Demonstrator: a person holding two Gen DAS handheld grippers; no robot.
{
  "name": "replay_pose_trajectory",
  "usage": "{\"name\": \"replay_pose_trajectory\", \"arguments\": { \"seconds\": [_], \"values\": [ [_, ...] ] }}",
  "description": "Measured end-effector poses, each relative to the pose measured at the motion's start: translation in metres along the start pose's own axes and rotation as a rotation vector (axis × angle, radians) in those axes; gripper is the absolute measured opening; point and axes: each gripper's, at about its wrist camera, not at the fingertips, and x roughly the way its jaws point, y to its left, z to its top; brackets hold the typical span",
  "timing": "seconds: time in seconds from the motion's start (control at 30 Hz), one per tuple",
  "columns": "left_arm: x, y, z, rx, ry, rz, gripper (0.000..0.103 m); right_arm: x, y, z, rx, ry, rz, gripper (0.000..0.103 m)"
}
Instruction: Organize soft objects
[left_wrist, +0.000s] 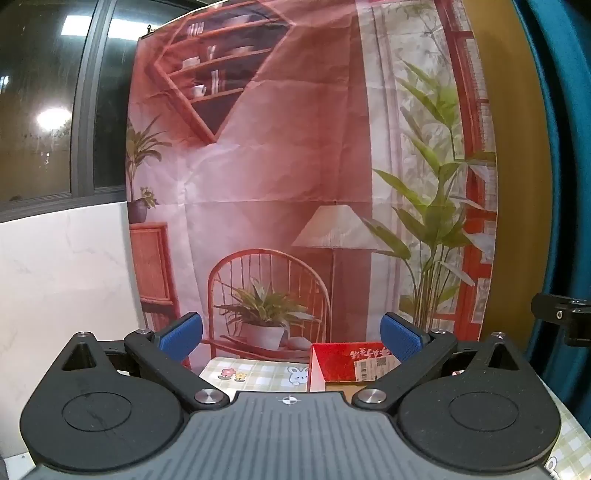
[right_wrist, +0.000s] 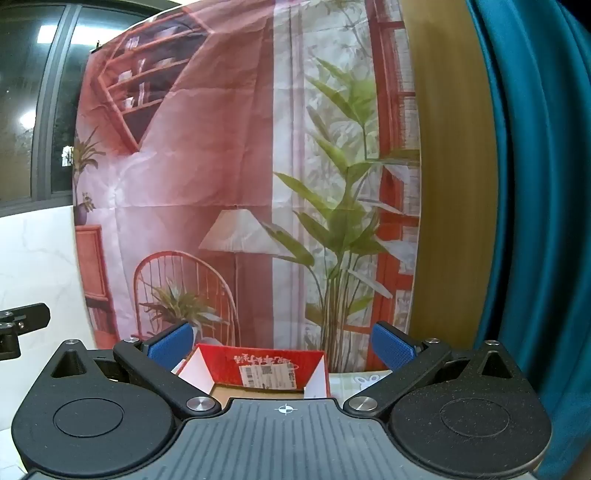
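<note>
Both tools (left_wrist: 291, 338) (right_wrist: 282, 345) gape, aimed level-ish over the open red box (right_wrist: 266, 363).

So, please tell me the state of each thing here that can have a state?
left tool: open, nothing between its blue pads.
right tool: open, holds nothing.
red cardboard box: top flaps open; inside mostly hidden.
blue curtain: drawn to the side, hanging in folds.
printed backdrop: hung up, creased.
</note>
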Motion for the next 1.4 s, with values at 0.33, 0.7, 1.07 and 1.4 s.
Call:
{"name": "replay_pose_trajectory", "arguments": {
  "seconds": [0.33,0.7,1.07,1.4],
  "values": [
    [0.0000,-0.0037,0.0007,0.014,0.029,-0.010,0.103,-0.0015,-0.0016,0.0021,0.011,0.011,-0.004,0.103],
    [0.0005,-0.0032,0.0006,0.020,0.028,0.008,0.103,-0.0025,-0.0050,-0.0005,0.016,0.026,-0.030,0.103],
    [0.0024,-0.0045,-0.0011,0.022,0.029,0.014,0.103,-0.0022,-0.0054,-0.0044,0.012,0.033,-0.035,0.103],
    [0.0024,-0.0045,-0.0017,0.022,0.029,0.014,0.103,0.0010,-0.0093,-0.0031,0.016,0.035,-0.035,0.103]
  ]
}}
